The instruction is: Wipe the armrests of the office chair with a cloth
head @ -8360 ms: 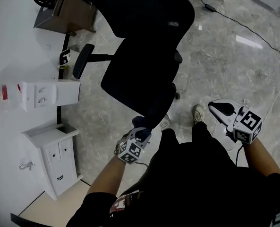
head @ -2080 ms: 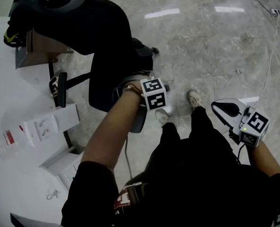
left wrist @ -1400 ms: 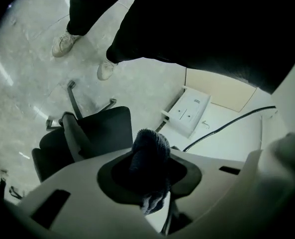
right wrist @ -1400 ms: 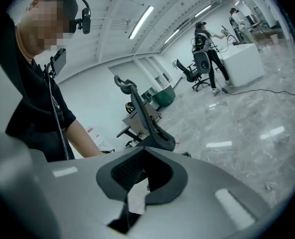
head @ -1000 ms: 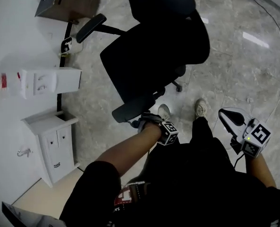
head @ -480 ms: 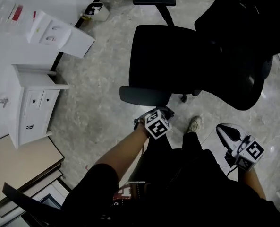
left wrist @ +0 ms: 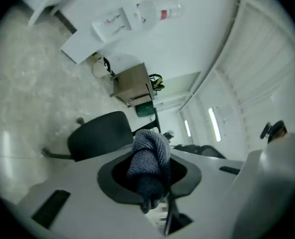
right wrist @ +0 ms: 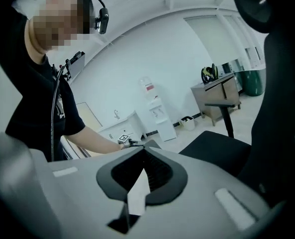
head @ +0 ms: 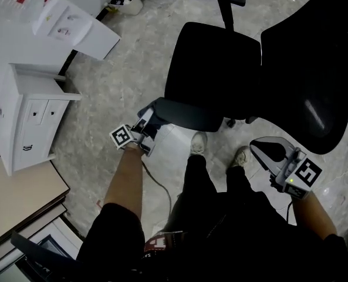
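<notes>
While the left tool (head: 151, 120) clenches the cloth (left wrist: 148, 156), armrest (head: 188, 118) contact hidden, the right tool (head: 264, 148) hangs closed.

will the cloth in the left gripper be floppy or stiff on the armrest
Probably floppy: the cloth bunches in folds in the left gripper. Its knit looks soft, so it likely moulds to the armrest. Seemingly light, too: one pinch holds it.

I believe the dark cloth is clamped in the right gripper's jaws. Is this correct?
No. The dark cloth is clamped in the left gripper's jaws, as the left gripper view shows. The right gripper holds nothing.
</notes>
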`<action>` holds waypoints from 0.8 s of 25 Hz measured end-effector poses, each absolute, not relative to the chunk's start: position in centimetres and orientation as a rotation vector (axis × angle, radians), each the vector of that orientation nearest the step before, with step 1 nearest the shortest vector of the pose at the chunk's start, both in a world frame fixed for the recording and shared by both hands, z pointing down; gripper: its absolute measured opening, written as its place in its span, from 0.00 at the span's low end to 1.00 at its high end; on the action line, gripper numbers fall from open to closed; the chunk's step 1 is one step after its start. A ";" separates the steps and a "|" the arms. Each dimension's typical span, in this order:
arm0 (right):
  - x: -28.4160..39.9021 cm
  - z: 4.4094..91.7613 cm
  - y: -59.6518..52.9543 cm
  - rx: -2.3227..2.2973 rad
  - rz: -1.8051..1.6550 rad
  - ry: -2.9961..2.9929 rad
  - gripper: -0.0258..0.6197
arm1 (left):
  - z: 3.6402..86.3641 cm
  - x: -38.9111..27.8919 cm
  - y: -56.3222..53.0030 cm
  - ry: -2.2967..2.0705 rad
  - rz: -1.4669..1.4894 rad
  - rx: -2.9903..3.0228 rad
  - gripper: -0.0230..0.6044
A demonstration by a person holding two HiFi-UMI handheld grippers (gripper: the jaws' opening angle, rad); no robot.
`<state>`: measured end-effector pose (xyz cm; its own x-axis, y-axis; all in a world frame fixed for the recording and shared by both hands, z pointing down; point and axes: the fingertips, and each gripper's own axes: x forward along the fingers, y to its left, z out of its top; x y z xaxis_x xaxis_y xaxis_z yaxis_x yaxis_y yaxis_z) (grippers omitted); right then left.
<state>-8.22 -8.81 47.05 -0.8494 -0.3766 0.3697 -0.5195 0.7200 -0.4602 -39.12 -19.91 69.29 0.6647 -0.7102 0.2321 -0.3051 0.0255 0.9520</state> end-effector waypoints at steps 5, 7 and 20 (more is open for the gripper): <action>-10.5 48.8 -8.6 0.669 0.869 -2.590 0.04 | 69.0 -37.4 -23.4 -0.564 -0.932 1.444 0.17; -10.7 49.2 -8.2 0.658 0.899 -2.538 0.03 | 69.4 -36.2 -22.4 -0.484 -1.059 1.392 0.17; -10.3 50.0 -6.8 0.675 0.974 -2.489 0.03 | 68.8 -37.5 -21.9 -0.529 -1.366 1.345 0.17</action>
<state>-10.34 -6.83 50.04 -0.8115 -0.2930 0.5056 -0.5584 0.6440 -0.5230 -37.52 -21.86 68.78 0.2372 -0.8805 -0.4105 0.3749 -0.3068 0.8748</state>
